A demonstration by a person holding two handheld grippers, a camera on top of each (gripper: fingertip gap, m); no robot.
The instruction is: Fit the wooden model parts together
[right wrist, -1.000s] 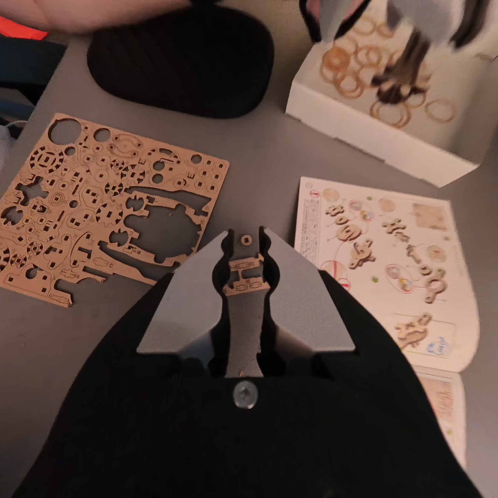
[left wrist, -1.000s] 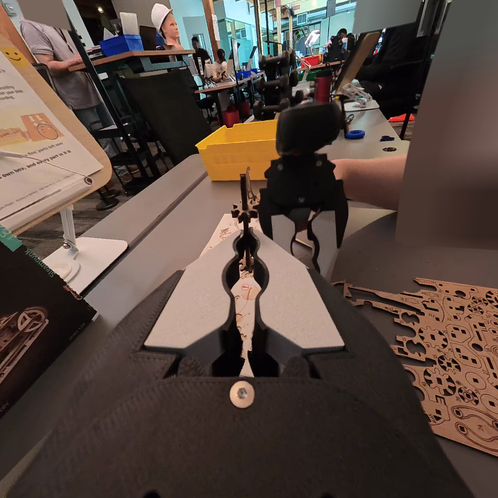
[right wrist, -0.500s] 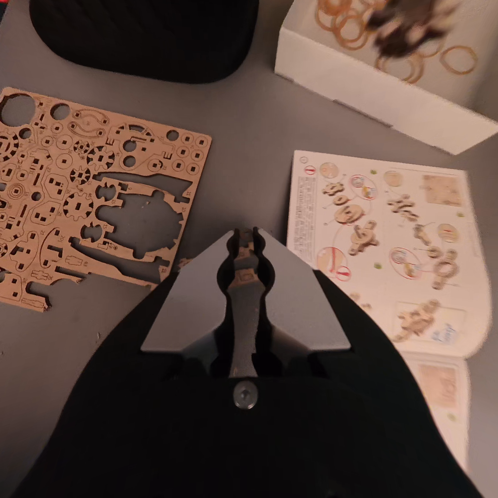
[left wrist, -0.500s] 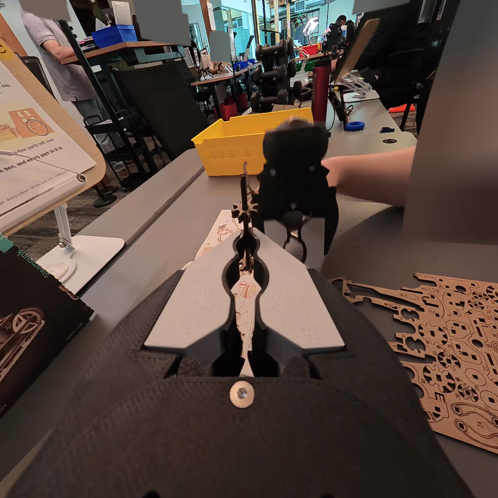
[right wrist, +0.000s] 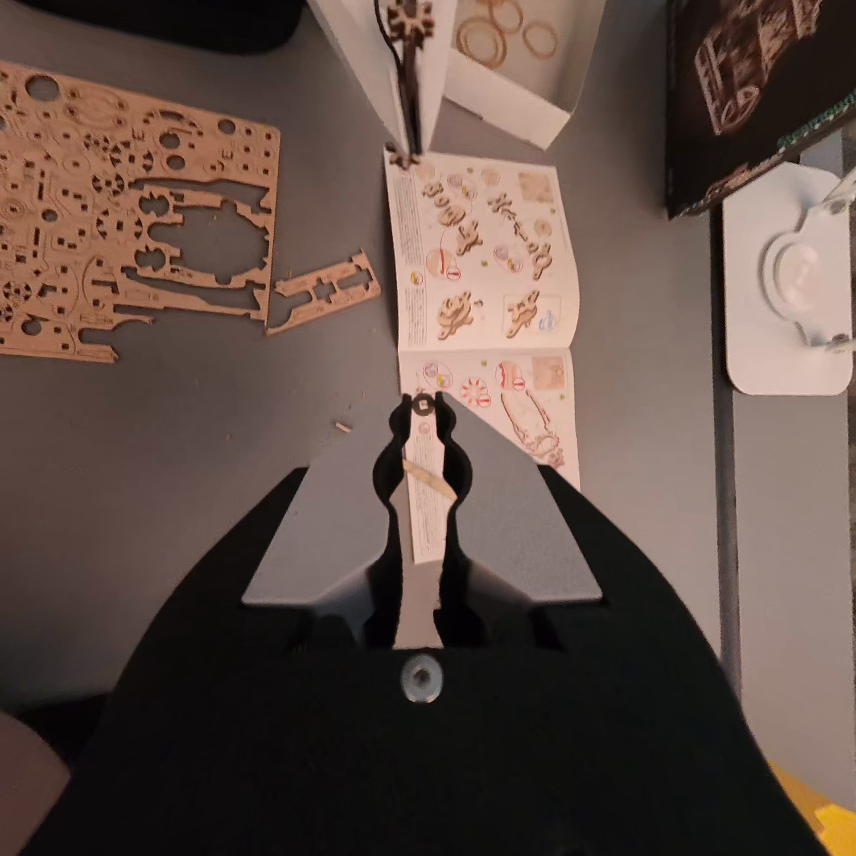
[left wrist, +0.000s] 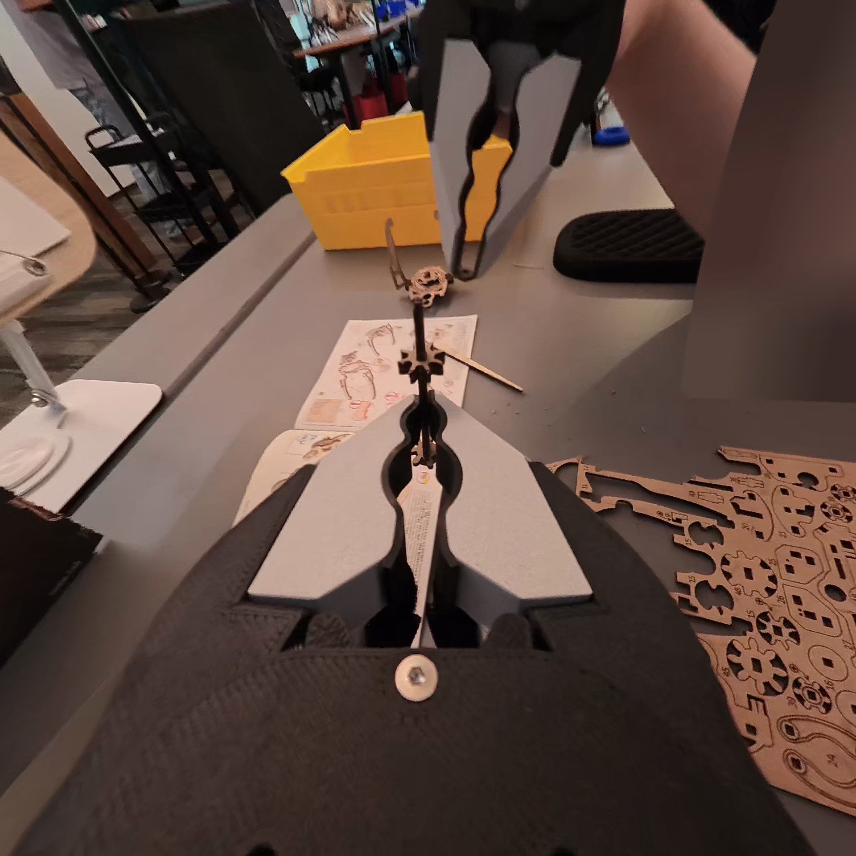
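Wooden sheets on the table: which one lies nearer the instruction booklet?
The small broken-off strip, lying between the large punched sheet and the booklet; the large sheet sits farther away.

- Support surface: grey table [right wrist: 185, 463].
- Perforated wooden parts sheet [right wrist: 129, 222] lies flat; a smaller broken-off piece [right wrist: 324, 296] sits just beside its edge.
- Open instruction booklet [right wrist: 486, 278] lies flat, near the sheet.
- White cardboard box [right wrist: 509, 106], dark product box [right wrist: 750, 92], white stand base [right wrist: 787, 287].
- Yellow bin [left wrist: 370, 185] and black pad [left wrist: 625, 245].
- Thin wooden stick [left wrist: 481, 370] rests partly on the booklet.
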